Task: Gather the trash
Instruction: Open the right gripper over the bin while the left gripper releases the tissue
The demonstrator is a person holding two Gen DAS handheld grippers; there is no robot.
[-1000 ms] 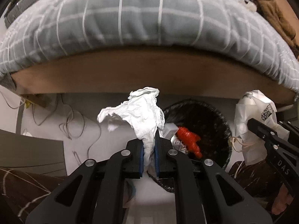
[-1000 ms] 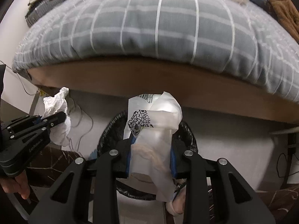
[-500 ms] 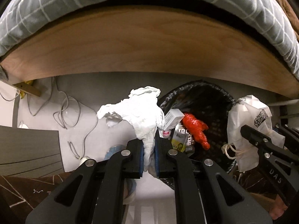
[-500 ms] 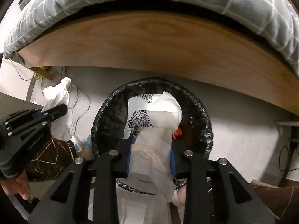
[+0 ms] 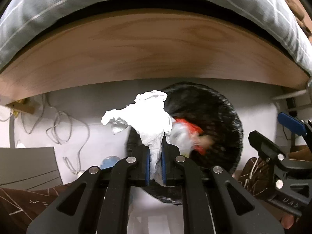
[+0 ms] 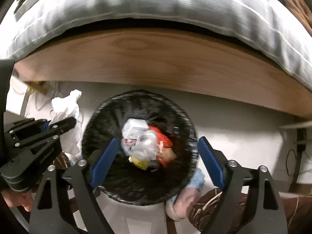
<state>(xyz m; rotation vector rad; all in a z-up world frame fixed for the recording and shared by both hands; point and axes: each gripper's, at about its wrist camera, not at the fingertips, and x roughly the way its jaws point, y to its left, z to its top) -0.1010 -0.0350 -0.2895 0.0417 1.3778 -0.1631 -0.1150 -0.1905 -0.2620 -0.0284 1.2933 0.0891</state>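
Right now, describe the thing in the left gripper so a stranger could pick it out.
Below the wooden bed frame stands a black bin. At its left rim, the left gripper pinches a crumpled white tissue, brighter than the bin's trash.

- Your right gripper point(image 6: 156, 159) hangs over the mouth of the black bin point(image 6: 97, 120), and you have its jaws spread wide with nothing between them; the way straight down into the bin is open.
- Inside, a heap of trash point(image 6: 144, 142) fills the middle; dark bare lining shows around it.
- Behind the bin, the wooden bed rail point(image 6: 156, 62) and the overhanging grey bedding point(image 6: 136, 5) close off the far side.
- Your left gripper point(image 5: 156, 165), clamped on the white crumpled paper point(image 5: 144, 115), sits at the bin's left edge, close beside your right gripper.
- On the floor left of the bin, loose cables point(image 5: 58, 124) lie in the way.
- A foot point(image 6: 181, 204) presses against the bin's near rim.
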